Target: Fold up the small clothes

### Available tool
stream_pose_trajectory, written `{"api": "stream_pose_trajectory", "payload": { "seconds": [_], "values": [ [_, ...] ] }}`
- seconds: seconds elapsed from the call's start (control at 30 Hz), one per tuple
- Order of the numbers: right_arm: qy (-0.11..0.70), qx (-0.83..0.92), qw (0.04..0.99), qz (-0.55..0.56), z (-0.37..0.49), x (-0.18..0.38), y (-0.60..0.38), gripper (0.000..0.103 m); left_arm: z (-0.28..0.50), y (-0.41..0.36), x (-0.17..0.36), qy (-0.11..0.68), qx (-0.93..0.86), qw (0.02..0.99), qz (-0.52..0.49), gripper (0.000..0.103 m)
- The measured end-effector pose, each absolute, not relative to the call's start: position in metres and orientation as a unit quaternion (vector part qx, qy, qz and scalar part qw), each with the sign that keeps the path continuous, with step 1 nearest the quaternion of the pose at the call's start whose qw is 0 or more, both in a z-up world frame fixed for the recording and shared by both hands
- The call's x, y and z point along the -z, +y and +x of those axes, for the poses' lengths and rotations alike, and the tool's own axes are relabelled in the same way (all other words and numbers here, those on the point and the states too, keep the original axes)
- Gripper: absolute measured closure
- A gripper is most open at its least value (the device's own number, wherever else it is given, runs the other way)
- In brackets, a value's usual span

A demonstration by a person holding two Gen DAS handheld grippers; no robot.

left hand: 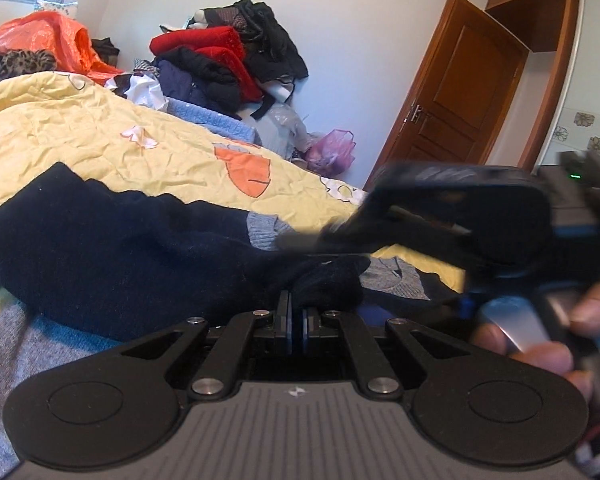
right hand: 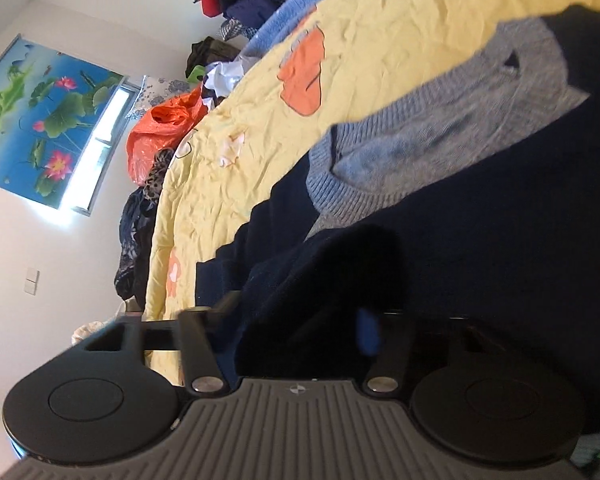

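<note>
Pinching navy sweater (left hand: 112, 248) folds: left hand-held gripper (left hand: 296, 322), right hand-held gripper (right hand: 300, 320) too.

Left wrist view: sweater (left hand: 112, 256) lies on the quilt (left hand: 80, 128) across frame centre-left, its cuff (left hand: 264, 232) pointing right. Left tool (left hand: 296, 320) bottom centre, jaws pinched on a sweater fold. Right tool (left hand: 440, 216) at right, above the sweater. Clothes pile (left hand: 228, 60) behind the quilt, upper centre; door (left hand: 456, 96) upper right.
</note>
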State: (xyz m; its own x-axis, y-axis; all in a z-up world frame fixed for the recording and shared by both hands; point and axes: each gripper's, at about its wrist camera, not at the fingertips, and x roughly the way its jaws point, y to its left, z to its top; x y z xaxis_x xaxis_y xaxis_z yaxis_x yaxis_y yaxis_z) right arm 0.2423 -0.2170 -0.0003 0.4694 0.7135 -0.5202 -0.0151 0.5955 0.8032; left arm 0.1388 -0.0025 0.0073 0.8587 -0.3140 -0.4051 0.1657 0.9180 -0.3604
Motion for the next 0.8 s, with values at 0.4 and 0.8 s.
{"api": "stream_pose_trajectory", "payload": {
  "seconds": [0.4, 0.8],
  "values": [
    [0.414, -0.215, 0.841, 0.275, 0.23, -0.031, -0.277, 0.088, 0.129, 0.012, -0.009, 0.198, 0.092, 0.956, -0.198, 0.021],
    [0.404, -0.141, 0.882, 0.196, 0.204, -0.03, -0.369, 0.088, 0.136, 0.015, -0.009, 0.22, 0.083, 0.951, -0.201, 0.021]
  ]
}}
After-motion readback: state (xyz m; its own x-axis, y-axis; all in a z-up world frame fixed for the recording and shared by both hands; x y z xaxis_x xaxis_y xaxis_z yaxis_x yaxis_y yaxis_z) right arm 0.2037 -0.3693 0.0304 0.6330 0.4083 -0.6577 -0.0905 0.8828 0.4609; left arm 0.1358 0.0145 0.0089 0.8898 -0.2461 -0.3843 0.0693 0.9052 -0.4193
